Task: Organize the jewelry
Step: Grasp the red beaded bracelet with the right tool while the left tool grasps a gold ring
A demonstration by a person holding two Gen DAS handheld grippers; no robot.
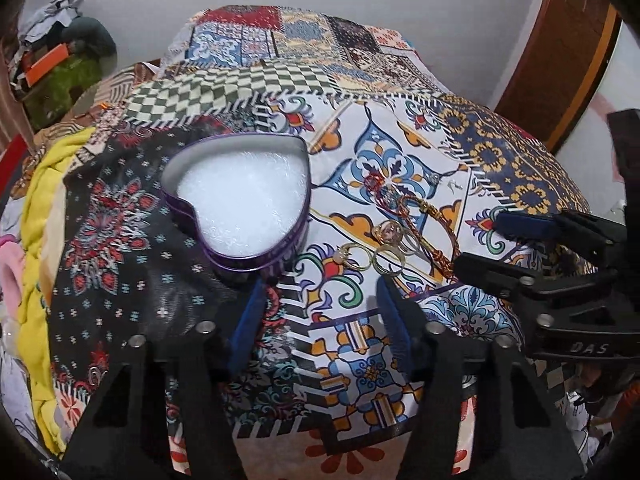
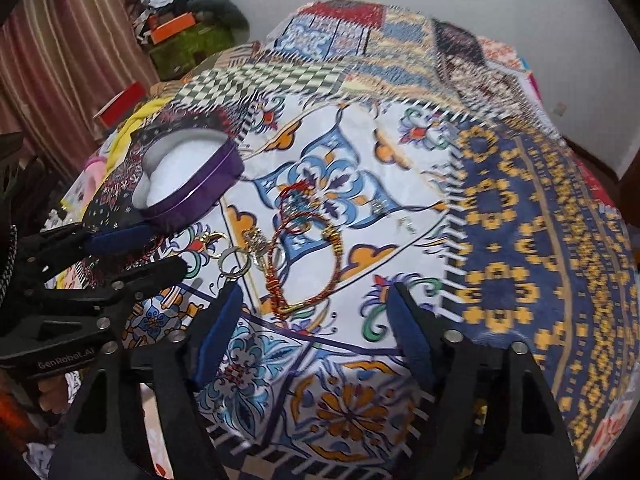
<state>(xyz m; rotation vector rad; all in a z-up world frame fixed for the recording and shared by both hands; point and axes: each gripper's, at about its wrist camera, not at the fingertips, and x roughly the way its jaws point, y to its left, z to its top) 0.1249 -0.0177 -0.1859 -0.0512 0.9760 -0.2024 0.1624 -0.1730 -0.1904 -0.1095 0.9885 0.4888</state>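
On the patchwork-patterned bedspread (image 1: 400, 140), your left hand-held gripper (image 1: 320, 312) and right hand-held gripper (image 2: 316, 320) gape empty beside the purple heart-shaped tin (image 1: 240, 200), gold rings (image 1: 384, 248) and red beaded bracelet (image 2: 308, 256).

The heart-shaped tin (image 1: 240, 204) stood just left of the rings (image 1: 384, 248) and the bracelet (image 2: 308, 256). Beyond and right of them the patterned cloth (image 2: 520, 220) lay bare.
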